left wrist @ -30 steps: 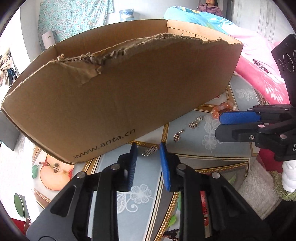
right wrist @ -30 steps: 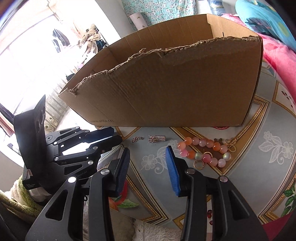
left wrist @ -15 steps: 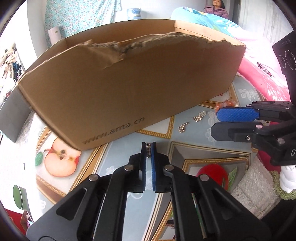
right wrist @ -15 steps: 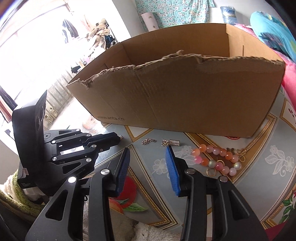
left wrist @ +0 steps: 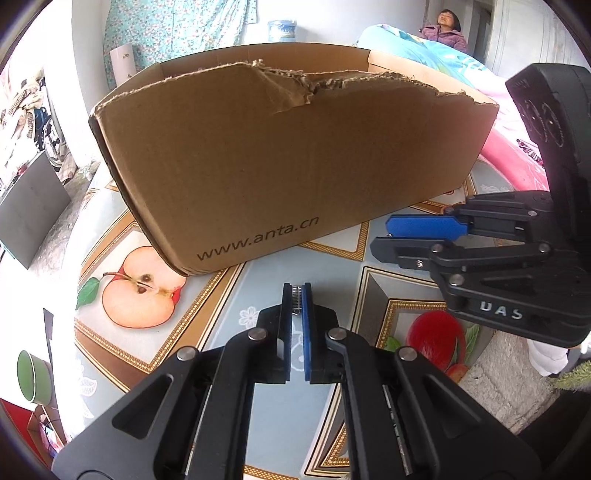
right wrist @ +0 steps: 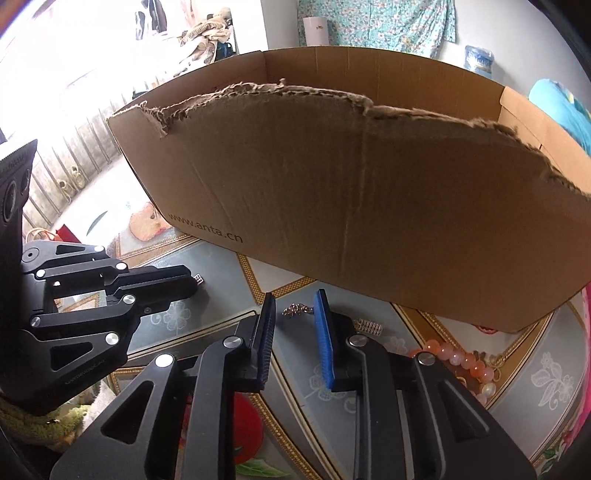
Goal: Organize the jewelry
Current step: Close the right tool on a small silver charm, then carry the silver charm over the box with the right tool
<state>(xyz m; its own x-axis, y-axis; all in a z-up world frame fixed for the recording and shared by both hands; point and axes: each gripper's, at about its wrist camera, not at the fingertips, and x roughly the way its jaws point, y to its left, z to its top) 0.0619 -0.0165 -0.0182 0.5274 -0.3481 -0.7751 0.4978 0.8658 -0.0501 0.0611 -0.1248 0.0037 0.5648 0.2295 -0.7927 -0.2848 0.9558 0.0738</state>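
My left gripper (left wrist: 296, 293) is shut on a small silver rhinestone earring (left wrist: 295, 295), held above the fruit-patterned tablecloth in front of the brown cardboard box (left wrist: 288, 162). In the right wrist view the same earring (right wrist: 198, 278) pokes out of the left gripper's tips. My right gripper (right wrist: 293, 314) is open over a small gold-coloured earring (right wrist: 295, 309) lying between its fingers. Another rhinestone earring (right wrist: 367, 326) lies to its right. A bracelet of orange and pink beads (right wrist: 461, 363) lies further right. The box (right wrist: 351, 206) has a torn top edge.
The tablecloth (left wrist: 229, 295) covers the table. A pink and blue bedspread (left wrist: 509, 122) lies at the right, with a person (left wrist: 448, 27) sitting behind it. A green cup (left wrist: 31, 376) stands at the left edge. A white fluffy cloth (left wrist: 502, 384) is at the near right.
My left gripper closed on the rhinestone earring and lifted it off the table. My right gripper moved left, over the small gold earring, staying open.
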